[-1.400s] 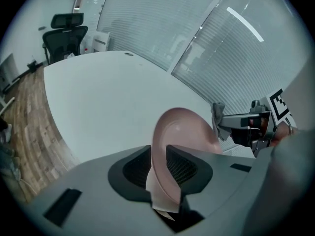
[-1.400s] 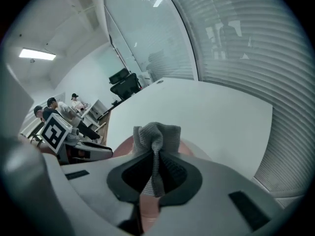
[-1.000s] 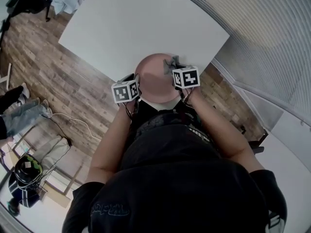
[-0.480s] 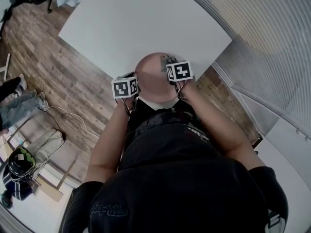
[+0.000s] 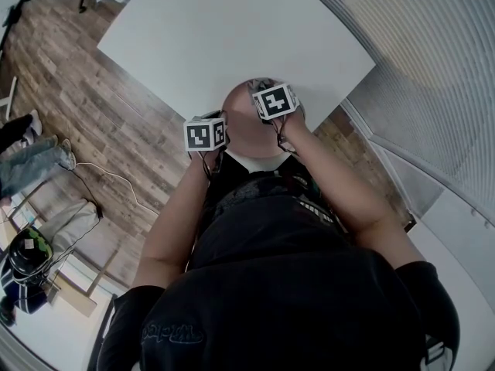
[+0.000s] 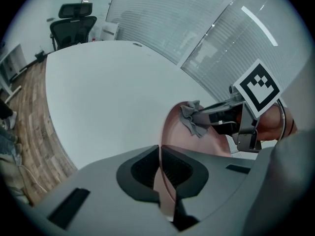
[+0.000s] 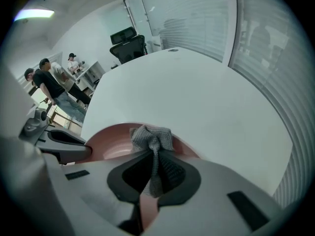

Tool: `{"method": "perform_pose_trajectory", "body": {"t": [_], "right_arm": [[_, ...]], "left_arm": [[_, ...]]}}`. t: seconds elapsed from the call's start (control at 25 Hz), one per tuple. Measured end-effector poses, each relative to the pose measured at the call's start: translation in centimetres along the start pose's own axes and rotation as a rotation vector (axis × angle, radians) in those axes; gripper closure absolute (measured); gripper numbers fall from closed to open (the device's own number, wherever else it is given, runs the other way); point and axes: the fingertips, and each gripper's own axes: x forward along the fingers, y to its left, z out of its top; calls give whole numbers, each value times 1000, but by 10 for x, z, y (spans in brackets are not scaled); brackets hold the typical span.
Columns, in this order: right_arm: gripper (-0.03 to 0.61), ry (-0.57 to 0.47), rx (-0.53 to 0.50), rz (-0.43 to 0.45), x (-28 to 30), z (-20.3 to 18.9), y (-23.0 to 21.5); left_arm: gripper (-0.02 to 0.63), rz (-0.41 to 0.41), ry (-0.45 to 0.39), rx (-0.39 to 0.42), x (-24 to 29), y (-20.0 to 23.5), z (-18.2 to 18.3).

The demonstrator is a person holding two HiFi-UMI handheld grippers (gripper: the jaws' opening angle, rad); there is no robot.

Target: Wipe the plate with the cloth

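A pink plate (image 5: 249, 134) lies at the near edge of the white table (image 5: 232, 37). My left gripper (image 6: 160, 170) sits at the plate's left rim (image 6: 166, 181). Its jaws have just been closing and now pinch that rim between the pads. My right gripper (image 7: 152, 173) is shut on a grey cloth (image 7: 151, 137), bunched ahead of the jaws over the plate (image 7: 110, 144). In the left gripper view the cloth (image 6: 192, 119) hangs from the right gripper's fingers (image 6: 216, 113) above the plate's far side (image 6: 206, 141). In the head view the marker cubes (image 5: 274, 100) cover both sets of jaws.
The table edge runs just below the plate, with wooden floor (image 5: 93, 122) beyond it. A black office chair (image 6: 74, 26) stands at the table's far end. Window blinds (image 6: 162, 18) line the far side. People (image 7: 51, 82) stand in the background.
The right gripper has carried the cloth up and left in the picture, further over the plate. The left gripper stays at the plate's left rim.
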Motion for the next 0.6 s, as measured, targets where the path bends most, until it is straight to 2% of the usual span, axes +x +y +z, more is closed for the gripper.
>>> {"method": "perform_pose_trajectory", "body": {"t": [0.12, 0.32, 0.44, 0.6], "right_arm": [[543, -13, -41, 31, -6, -7, 16], [543, 32, -161, 115, 5, 0, 55], [543, 41, -227, 125, 9, 6, 68], [543, 32, -247, 172, 5, -10, 86]], "left_arm": [[588, -12, -8, -4, -5, -11, -10], [588, -13, -15, -19, -4, -5, -5], [588, -10, -22, -21, 0, -3, 3], [588, -3, -26, -20, -1, -9, -1]]}}
